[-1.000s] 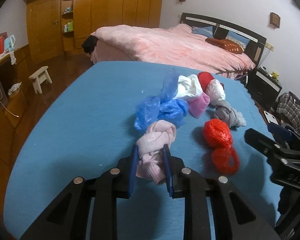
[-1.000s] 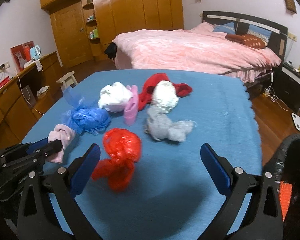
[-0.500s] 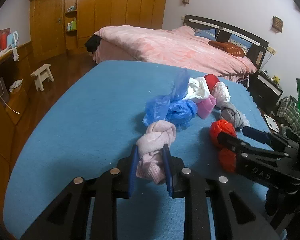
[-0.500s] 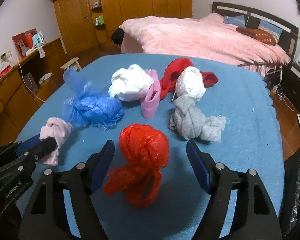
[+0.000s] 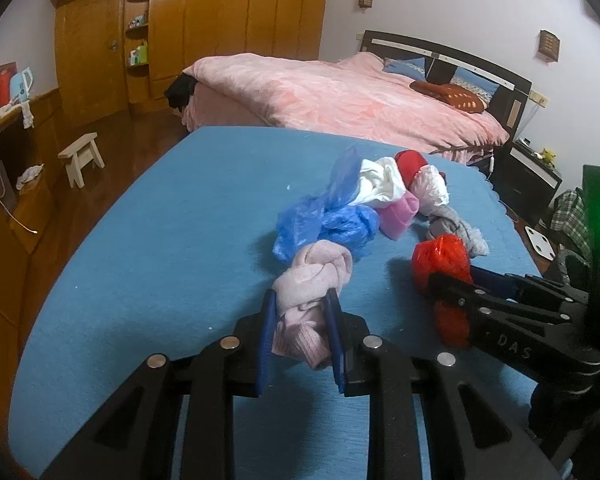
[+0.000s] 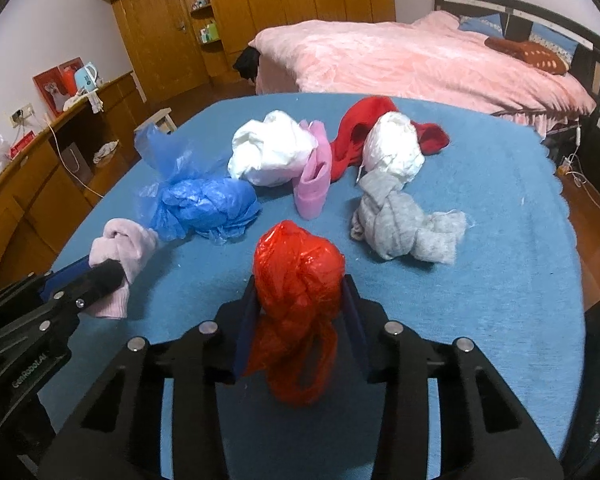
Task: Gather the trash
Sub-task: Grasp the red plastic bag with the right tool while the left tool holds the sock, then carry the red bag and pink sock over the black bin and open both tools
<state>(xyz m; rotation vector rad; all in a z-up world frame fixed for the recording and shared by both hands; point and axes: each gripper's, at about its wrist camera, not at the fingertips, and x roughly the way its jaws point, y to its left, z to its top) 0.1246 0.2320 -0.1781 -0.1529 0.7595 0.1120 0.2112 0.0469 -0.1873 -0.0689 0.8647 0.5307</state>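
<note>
Pink knot (image 5: 314, 276) pinched by left tongs (image 5: 300, 322) at near end. Red bag (image 6: 298, 276) pinched by right tongs (image 6: 300, 312), on blue surface (image 6: 500, 280); both gripped low, likely for lifting.

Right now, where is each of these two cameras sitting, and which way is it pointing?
Left wrist: sits on the left gripper, looking forward across the blue table toward the bed; its own fingers clamp the pink knotted cloth, and the right gripper enters from the right.
Right wrist: sits on the right gripper, facing the same way; its fingers close on the red plastic bag, and the left gripper shows at lower left.
Shared: the table, the bed, the blue plastic bag, both held items.
</note>
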